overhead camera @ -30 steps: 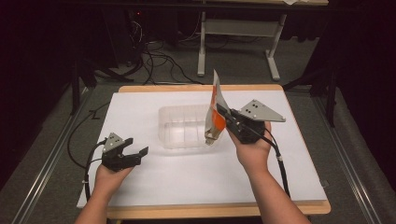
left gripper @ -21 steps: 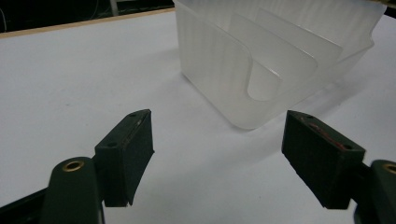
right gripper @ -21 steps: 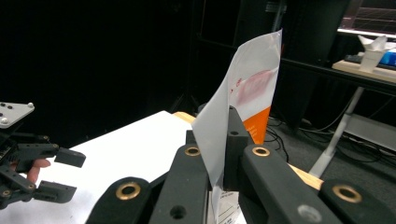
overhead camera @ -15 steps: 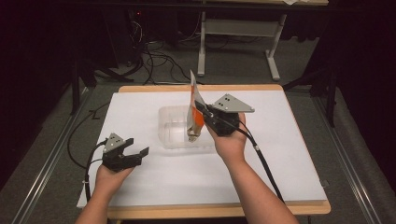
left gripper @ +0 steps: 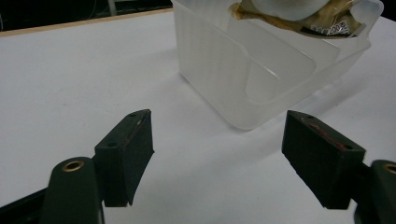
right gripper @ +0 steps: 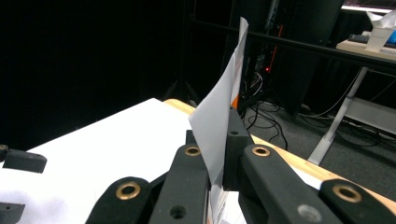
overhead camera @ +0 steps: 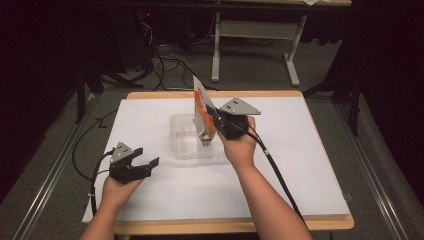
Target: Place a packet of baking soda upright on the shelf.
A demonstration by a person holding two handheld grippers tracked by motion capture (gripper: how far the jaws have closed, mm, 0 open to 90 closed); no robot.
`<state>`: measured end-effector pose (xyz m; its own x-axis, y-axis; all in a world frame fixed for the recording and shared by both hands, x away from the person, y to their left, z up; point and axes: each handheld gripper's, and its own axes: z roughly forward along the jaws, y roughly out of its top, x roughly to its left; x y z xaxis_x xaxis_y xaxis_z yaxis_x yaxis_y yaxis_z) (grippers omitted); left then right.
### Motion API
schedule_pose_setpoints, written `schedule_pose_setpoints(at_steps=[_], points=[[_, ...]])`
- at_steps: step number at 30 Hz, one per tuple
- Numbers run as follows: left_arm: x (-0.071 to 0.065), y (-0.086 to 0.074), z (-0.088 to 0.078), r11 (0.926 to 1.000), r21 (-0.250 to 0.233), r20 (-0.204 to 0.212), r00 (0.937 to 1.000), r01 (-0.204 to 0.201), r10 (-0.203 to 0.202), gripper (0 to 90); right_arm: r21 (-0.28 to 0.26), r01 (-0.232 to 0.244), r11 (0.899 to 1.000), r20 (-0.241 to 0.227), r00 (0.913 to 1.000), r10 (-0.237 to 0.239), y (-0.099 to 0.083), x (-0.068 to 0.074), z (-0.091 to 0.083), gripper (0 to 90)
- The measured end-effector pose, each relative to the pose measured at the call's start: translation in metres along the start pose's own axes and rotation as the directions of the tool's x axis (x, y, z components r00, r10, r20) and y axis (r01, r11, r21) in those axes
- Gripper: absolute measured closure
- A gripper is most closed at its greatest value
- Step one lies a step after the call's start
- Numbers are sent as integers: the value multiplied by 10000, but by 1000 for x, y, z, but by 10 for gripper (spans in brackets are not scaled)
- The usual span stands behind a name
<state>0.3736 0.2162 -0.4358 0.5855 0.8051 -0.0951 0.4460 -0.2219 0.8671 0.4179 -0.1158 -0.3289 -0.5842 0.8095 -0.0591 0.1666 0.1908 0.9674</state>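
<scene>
Bare white tabletop (overhead camera: pixel 310 165) around central bin (overhead camera: pixel 186 145)

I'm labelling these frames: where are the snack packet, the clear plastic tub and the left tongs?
snack packet (overhead camera: pixel 201 107): high view, its orange-printed face.
clear plastic tub (left gripper: pixel 219 70): left gripper view, near wall.
left tongs (overhead camera: pixel 145 161): high view, between its tips.

Black fingers (left gripper: pixel 126 154), brass-ringed screw holes, grey triangular plates, trailing black cables

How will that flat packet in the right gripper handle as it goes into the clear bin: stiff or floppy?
The packet stands upright from the right gripper, pinched near one edge, so probably fairly stiff and light. It looks thin and glossy, so it might slip. Its lower end is in the clear bin, where it may lean over.
</scene>
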Motion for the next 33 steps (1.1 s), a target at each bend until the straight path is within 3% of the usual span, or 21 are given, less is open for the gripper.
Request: schedule_pose_setpoints(at_steps=[5,8,14,33], points=[[0,0,1,10000,45,19,10000,-37,37,253,-116,-83,9999,36,10000,83,0,-3,-3,900],[-1,0,1,10000,45,17,10000,-47,47,253,123,-5,9999,148,9999,3,-6,-3,-1,900],[-1,0,1,10000,61,11,10000,-70,70,253,202,-553,9983,241,9982,548,-17,-9,4,900],[-2,0,2,9999,86,17,10000,-55,55,253,438,-218,9988,425,9989,200,-19,-8,23,900]])
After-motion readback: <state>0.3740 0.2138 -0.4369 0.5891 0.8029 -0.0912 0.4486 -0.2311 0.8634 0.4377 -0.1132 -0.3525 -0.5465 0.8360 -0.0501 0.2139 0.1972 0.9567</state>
